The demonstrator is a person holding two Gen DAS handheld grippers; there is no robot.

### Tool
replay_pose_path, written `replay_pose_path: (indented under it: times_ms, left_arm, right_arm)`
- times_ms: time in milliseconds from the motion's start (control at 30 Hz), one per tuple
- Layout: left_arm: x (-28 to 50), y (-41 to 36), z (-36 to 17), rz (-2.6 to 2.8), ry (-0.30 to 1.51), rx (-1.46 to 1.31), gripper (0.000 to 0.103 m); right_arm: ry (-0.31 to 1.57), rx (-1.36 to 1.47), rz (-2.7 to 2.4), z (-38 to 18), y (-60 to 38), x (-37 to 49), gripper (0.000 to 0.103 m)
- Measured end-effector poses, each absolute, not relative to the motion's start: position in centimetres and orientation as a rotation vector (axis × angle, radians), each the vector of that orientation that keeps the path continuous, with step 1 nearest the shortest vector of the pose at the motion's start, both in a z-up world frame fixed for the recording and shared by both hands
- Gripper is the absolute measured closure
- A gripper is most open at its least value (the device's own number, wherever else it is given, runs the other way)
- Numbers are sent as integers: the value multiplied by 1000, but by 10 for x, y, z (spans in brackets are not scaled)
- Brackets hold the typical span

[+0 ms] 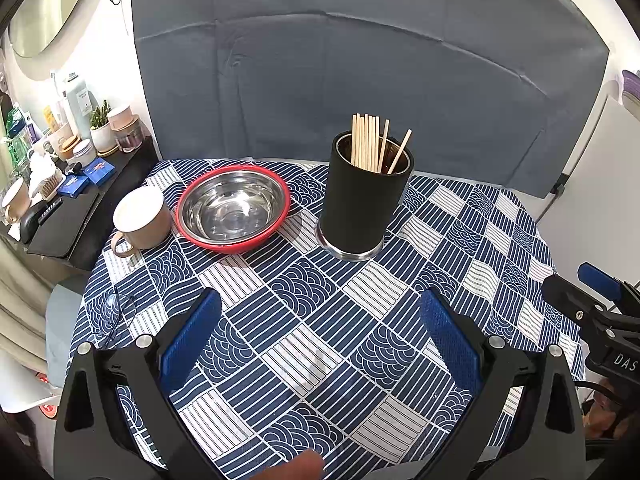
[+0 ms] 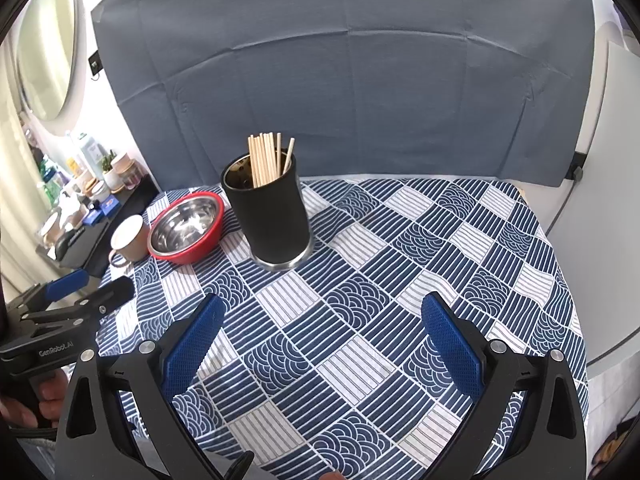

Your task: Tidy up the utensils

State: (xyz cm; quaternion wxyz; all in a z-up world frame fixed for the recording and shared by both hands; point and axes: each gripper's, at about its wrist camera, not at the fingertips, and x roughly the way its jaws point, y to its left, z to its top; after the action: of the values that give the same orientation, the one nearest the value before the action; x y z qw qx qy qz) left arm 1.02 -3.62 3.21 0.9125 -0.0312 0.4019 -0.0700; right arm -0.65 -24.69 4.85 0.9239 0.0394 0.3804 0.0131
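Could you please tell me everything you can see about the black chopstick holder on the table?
The black chopstick holder is an upright cylinder with a matte black outer wall, a shiny metal inside and a metal base ring. It stands on the blue patterned tablecloth, beside the red-rimmed steel bowl but apart from it. A bundle of pale wooden chopsticks stands inside, most upright, two leaning right. Neither gripper touches it.

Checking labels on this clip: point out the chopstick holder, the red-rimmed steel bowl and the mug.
chopstick holder (image 1: pixel 362 204), left wrist view, on its black outer wall.
red-rimmed steel bowl (image 1: pixel 236 208), left wrist view, on the shiny inside bottom.
mug (image 1: pixel 150 226), left wrist view, on its beige side wall.
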Motion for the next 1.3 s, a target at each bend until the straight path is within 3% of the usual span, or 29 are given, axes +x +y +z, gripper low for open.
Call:
replay_pose_path:
  times_ms: [1300]
  left_arm:
    - [7,-37,32,-150,821,-52,6]
  right_arm:
    - [779,69,23,47,-245,-11,8]
